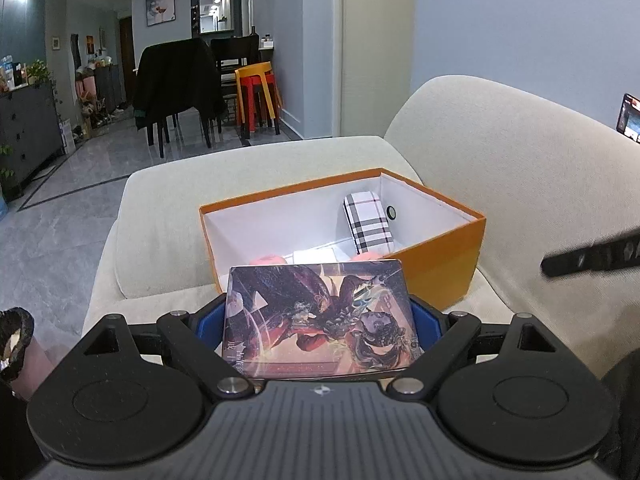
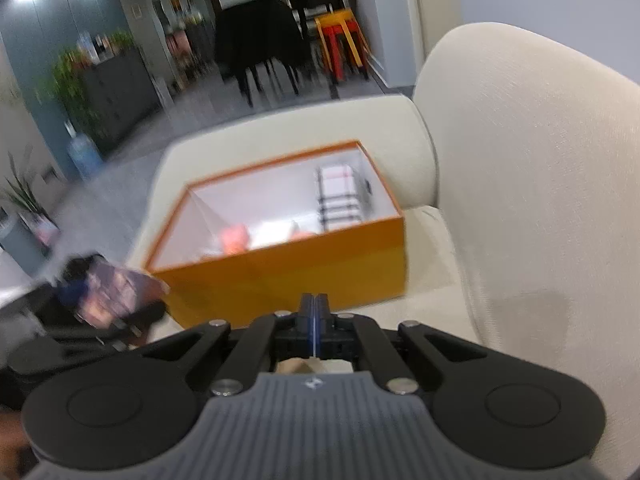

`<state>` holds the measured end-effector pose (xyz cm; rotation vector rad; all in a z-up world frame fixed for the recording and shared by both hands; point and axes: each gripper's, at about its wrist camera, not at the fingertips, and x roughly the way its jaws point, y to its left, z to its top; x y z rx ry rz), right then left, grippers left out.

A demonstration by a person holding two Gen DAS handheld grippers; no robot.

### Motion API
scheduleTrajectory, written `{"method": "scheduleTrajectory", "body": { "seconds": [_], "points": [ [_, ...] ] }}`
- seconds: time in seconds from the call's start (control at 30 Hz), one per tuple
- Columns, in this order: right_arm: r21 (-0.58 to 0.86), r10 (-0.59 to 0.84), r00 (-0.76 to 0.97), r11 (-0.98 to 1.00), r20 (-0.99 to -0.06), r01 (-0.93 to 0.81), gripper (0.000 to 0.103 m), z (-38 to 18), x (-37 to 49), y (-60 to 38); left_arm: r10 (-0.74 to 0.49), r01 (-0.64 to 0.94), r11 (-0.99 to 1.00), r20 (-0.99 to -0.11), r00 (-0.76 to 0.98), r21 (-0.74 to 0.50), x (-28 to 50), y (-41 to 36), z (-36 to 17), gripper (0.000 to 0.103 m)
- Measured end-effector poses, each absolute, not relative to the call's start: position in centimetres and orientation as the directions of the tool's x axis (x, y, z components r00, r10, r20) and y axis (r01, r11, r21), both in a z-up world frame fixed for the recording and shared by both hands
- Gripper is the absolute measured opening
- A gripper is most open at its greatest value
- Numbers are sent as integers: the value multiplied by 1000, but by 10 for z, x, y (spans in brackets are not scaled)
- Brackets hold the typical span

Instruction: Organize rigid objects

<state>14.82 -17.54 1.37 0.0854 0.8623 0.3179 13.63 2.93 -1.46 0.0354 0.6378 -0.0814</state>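
Note:
My left gripper [image 1: 318, 316] is shut on a flat illustrated tin case [image 1: 320, 320], held level just short of the near wall of an open orange box [image 1: 440, 268] on a cream sofa. Inside the box lie a white plaid case [image 1: 370, 224], a small white object and something pink. My right gripper [image 2: 315, 312] is shut and empty, hovering in front of the orange box [image 2: 288, 280]. The left gripper with the tin case [image 2: 112, 292] shows blurred at the left of the right wrist view. The plaid case [image 2: 338, 196] lies at the box's far right.
The sofa backrest [image 1: 500, 152] rises to the right of the box, the armrest [image 1: 260, 160] lies behind it. A phone [image 1: 630, 118] sits on the backrest's far right. Beyond are grey floor, dark chairs [image 1: 176, 88], red and yellow stools [image 1: 258, 92] and a dark cabinet [image 1: 28, 128].

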Motion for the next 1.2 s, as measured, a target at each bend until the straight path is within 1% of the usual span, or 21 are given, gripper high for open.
{"method": "scheduleTrajectory", "body": {
  "seconds": [0.07, 0.13, 0.17, 0.2, 0.23, 0.3, 0.37, 0.43, 0.47, 0.5, 0.6, 0.73, 0.87, 1.13, 1.2],
  "points": [
    [202, 315, 570, 946, -759, -254, 0, 5, 155, -175, -68, 88, 996, -597, 799, 5, 136, 29, -17, 103],
    [207, 322, 522, 941, -790, -268, 9, -6, 160, -178, -67, 89, 996, -605, 793, 5, 134, 30, -22, 103],
    [195, 315, 492, 940, -811, -279, 24, -11, 160, -177, -69, 89, 996, -613, 787, 3, 135, 30, -26, 103],
    [188, 313, 469, 937, -826, -294, 43, -16, 159, -176, -70, 89, 996, -620, 782, 0, 135, 31, -28, 103],
    [185, 319, 459, 932, -829, -312, 46, -20, 155, -176, -70, 87, 996, -627, 776, -4, 136, 32, -31, 103],
    [164, 312, 431, 924, -847, -345, 45, -30, 148, -167, -70, 85, 996, -638, 767, -7, 137, 32, -36, 103],
    [159, 316, 407, 913, -857, -376, 47, -42, 145, -156, -66, 80, 997, -645, 761, -7, 138, 33, -38, 103],
    [150, 329, 406, 899, -853, -412, 57, -53, 146, -143, -63, 76, 997, -651, 756, -9, 136, 37, -39, 103],
    [138, 336, 415, 888, -845, -439, 65, -57, 147, -136, -57, 71, 997, -654, 754, -5, 134, 38, -39, 103],
    [118, 343, 428, 875, -836, -470, 70, -60, 148, -127, -49, 66, 998, -657, 753, 1, 133, 40, -39, 103],
    [56, 351, 422, 819, -836, -570, 72, -78, 163, -99, -26, 44, 999, -661, 750, 10, 131, 49, -39, 103],
    [-9, 300, 396, 788, -868, -616, 72, -103, 180, -76, -10, 30, 999, -664, 748, 18, 128, 60, -39, 103],
    [-24, 276, 360, 763, -891, -645, 70, -118, 187, -62, -7, 22, 1000, -668, 744, 14, 130, 64, -41, 103],
    [-39, 251, 341, 752, -906, -657, 67, -135, 194, -55, -21, 34, 999, -673, 739, 7, 132, 59, -46, 103],
    [-40, 253, 341, 749, -905, -661, 65, -134, 193, -55, -23, 37, 999, -673, 739, 6, 133, 58, -46, 103]
  ]
}}
